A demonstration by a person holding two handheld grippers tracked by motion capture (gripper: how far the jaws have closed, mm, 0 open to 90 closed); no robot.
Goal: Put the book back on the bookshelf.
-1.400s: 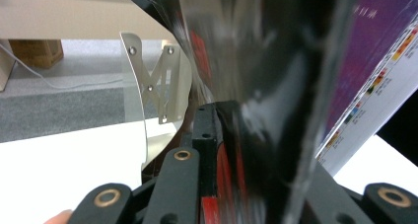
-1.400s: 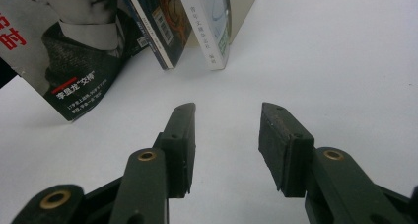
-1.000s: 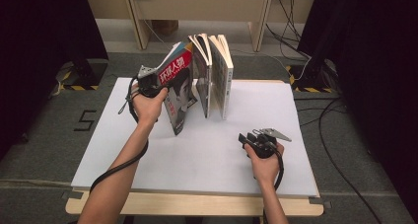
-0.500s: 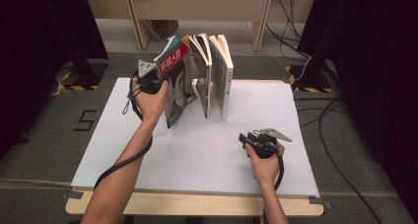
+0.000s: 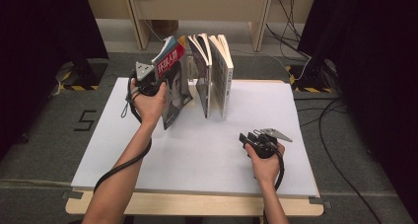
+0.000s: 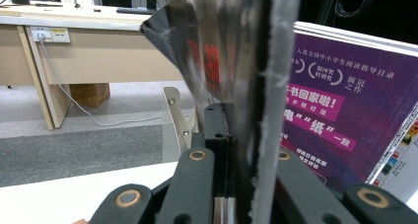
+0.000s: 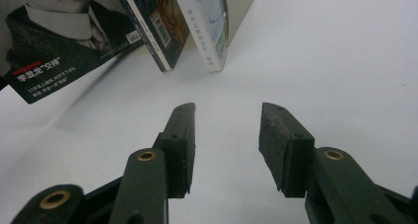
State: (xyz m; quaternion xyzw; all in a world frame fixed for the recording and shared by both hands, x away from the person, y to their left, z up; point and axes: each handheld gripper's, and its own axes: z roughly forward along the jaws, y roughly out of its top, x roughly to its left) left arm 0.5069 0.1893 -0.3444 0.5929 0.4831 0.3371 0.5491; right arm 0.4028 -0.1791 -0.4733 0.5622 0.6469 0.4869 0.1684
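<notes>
Gripping the magazine (image 5: 172, 88) edge, the left gripper (image 5: 148, 83) is tilting it away from the standing books (image 5: 213, 76) for removal; the right gripper (image 5: 252, 140) is waiting on the counter (image 5: 207, 150), fingers (image 7: 180, 145) apart and empty.

Bare forearms; each black claw (image 5: 250, 137) bears brass rivets, a grey three-cornered plate and black cable.

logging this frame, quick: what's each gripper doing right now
left gripper: shut on the magazine, holding it tilted.
right gripper: open, nothing between its jaws, above the white table.

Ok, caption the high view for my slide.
Left gripper clamps a tilted magazine beside two standing books; right gripper rests open.
</notes>
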